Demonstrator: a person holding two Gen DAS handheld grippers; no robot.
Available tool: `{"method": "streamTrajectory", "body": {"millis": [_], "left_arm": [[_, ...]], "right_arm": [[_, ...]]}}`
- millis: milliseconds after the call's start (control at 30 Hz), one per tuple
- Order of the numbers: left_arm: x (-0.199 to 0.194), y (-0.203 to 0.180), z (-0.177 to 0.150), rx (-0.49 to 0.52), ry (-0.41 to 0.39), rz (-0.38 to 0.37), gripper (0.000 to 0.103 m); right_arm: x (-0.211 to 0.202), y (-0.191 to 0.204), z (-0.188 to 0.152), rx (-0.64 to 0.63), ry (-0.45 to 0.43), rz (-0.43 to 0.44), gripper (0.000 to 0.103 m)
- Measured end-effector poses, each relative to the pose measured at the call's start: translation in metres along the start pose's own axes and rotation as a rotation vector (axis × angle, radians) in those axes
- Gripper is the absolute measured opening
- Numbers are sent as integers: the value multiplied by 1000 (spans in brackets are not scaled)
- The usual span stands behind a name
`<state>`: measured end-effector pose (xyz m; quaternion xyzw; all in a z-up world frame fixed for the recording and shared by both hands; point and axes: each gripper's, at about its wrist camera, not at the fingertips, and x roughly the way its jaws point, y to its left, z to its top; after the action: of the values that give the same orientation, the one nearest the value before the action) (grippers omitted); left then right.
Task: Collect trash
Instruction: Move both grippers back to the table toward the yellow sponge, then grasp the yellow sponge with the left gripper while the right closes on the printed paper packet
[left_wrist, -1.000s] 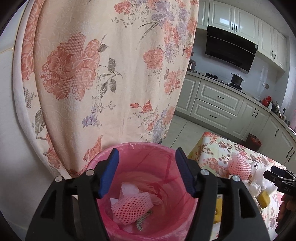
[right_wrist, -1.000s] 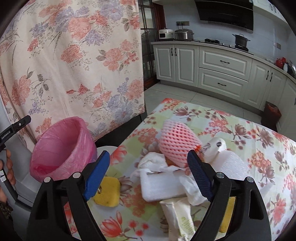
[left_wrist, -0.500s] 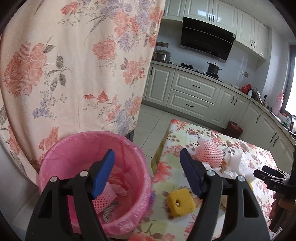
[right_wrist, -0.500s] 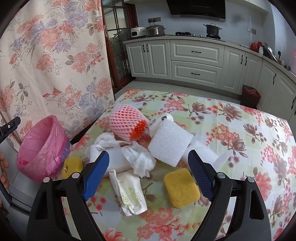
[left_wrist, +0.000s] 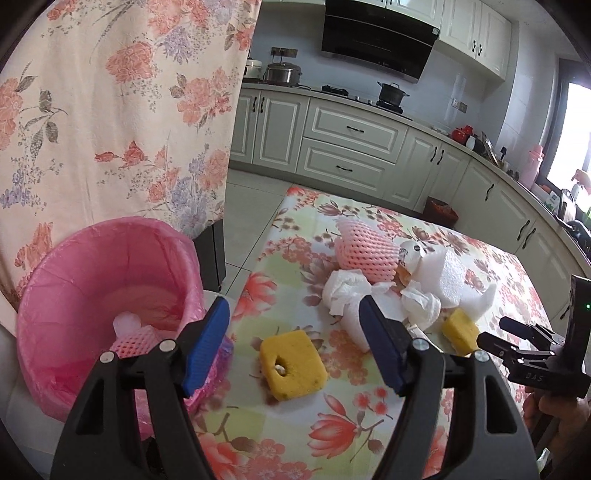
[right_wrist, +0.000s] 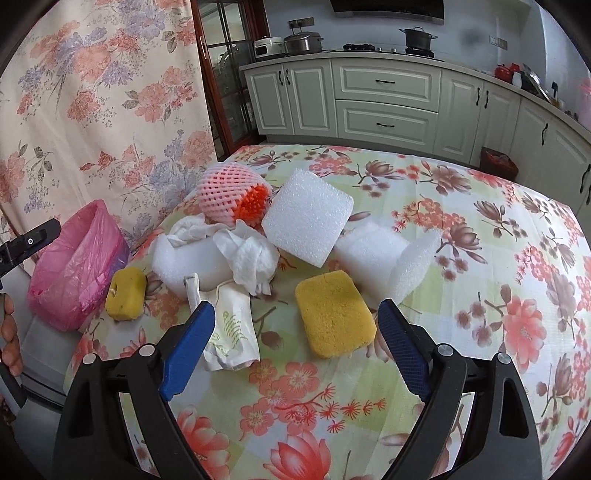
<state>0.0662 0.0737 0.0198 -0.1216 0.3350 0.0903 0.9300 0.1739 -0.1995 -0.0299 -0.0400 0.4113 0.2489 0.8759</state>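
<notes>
Swinging rightward, my left gripper (left_wrist: 293, 347) has left the pink-lined bin (left_wrist: 92, 306), blue pads apart over a holed yellow sponge (left_wrist: 293, 363). That bin stands beside the floral tablecloth's (right_wrist: 461, 295) left edge, foam net inside. Right of it, tissues (right_wrist: 247, 254) and foam blocks (right_wrist: 306, 218) pile up. My right gripper (right_wrist: 295, 345) gapes, empty, near a second yellow sponge (right_wrist: 334, 312); beyond, bare cloth.

Porous yellow sponge (right_wrist: 334, 313), crumpled paper tissue (right_wrist: 251, 254), pebbled white foam block (right_wrist: 307, 217), glossy pink plastic bin liner (left_wrist: 99, 280).

Mixed trash (right_wrist: 255, 254) heaped beside pink-lined bin (left_wrist: 48, 295)
</notes>
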Motion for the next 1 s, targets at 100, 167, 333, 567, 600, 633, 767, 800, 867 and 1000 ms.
{"method": "streamTrajectory", "body": {"millis": [100,167,333,567,600,633,767,800,867,1000], "left_arm": [[8,-8,-10,2,37,-3,69],[14,-12,-16,5,63,-6,69],[29,-19,-29,6,118,4,69],[48,-17,-40,-25,196,14,69],[51,-17,-41,-27,206,17,68],[54,-17,-42,-27,212,17,67],[60,-17,-47,-32,232,32,66],[62,-16,-47,-36,237,33,66],[66,-15,-48,-43,248,35,66],[70,-12,-49,-56,259,45,66]], "right_arm": [[3,-2,-6,2,14,7,84],[5,-3,-10,3,21,13,84],[8,-1,-13,-3,31,32,84],[11,7,-15,-15,39,61,84],[11,8,-15,-17,39,65,84],[12,9,-15,-20,40,68,84],[14,14,-15,-30,47,77,84],[16,16,-15,-36,51,79,84],[19,19,-16,-44,58,84,84],[26,28,-16,-65,74,92,84]]}}
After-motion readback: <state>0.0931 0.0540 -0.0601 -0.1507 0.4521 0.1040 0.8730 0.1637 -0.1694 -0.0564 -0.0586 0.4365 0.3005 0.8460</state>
